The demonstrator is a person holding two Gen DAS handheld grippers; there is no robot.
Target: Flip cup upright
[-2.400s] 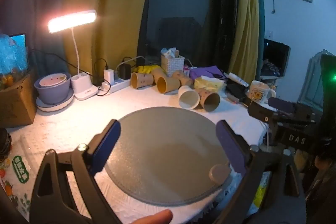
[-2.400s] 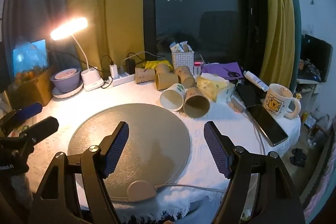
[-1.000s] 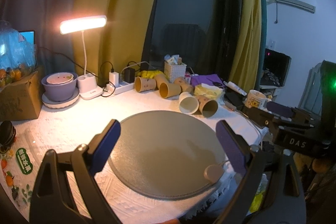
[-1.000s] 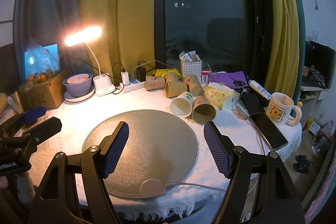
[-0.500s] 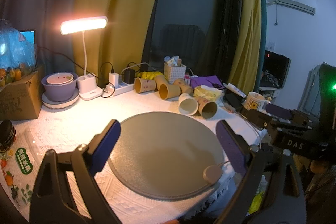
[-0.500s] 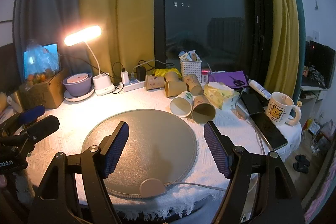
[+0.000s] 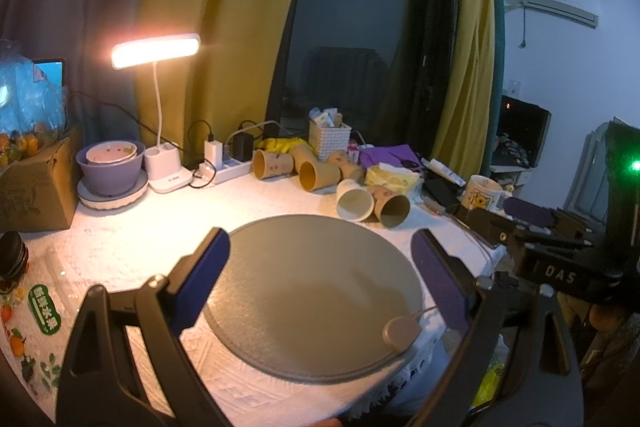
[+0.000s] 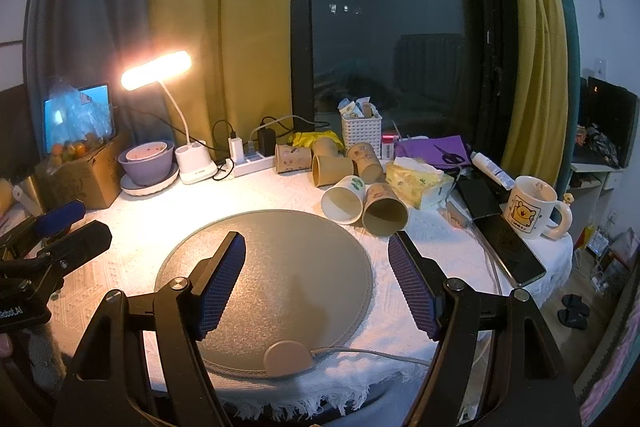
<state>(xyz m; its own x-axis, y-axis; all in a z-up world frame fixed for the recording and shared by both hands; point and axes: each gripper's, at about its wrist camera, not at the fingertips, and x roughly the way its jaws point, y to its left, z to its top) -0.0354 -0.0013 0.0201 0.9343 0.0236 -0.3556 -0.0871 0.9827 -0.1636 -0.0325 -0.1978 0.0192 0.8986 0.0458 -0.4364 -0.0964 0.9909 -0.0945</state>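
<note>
**Both grippers wide open above the mat, cups lying on their sides at the far edge**

Nearest the cameras, the left gripper (image 7: 320, 275) and the right gripper (image 8: 318, 277) each hover over the near part of the table (image 8: 132, 227) with their jaws spread apart and nothing between them. In the right wrist view the left gripper shows at the left edge; in the left wrist view the right gripper sits at the right edge, beside the table.

Below the jaws lies a round grey mat (image 8: 280, 267) on the white tablecloth (image 7: 120, 239). A small round tab (image 8: 289, 357) sits on its near rim, with a cable (image 8: 380, 353) running off to the right.

Just past the mat's far right edge lie a white paper cup (image 8: 344, 201) and a brown paper cup (image 8: 385, 211), side by side and touching, both on their sides with their mouths facing the cameras. Behind them, further brown cups (image 8: 332, 163) lie in a loose cluster, also tipped over. A yellow tissue pack (image 8: 418, 185) rests just right of the pair, and a phone (image 8: 514, 247) and a bear mug (image 8: 534, 213), upright, stand near the table's right edge.

At the back are a white lattice basket (image 8: 361, 133), a power strip (image 8: 250, 163), a lit desk lamp (image 8: 156, 69), a purple bowl (image 8: 147, 163) on a plate, and a cardboard box (image 8: 86, 175). Yellow curtains (image 8: 224, 27) frame the dark window (image 8: 380, 27).
</note>
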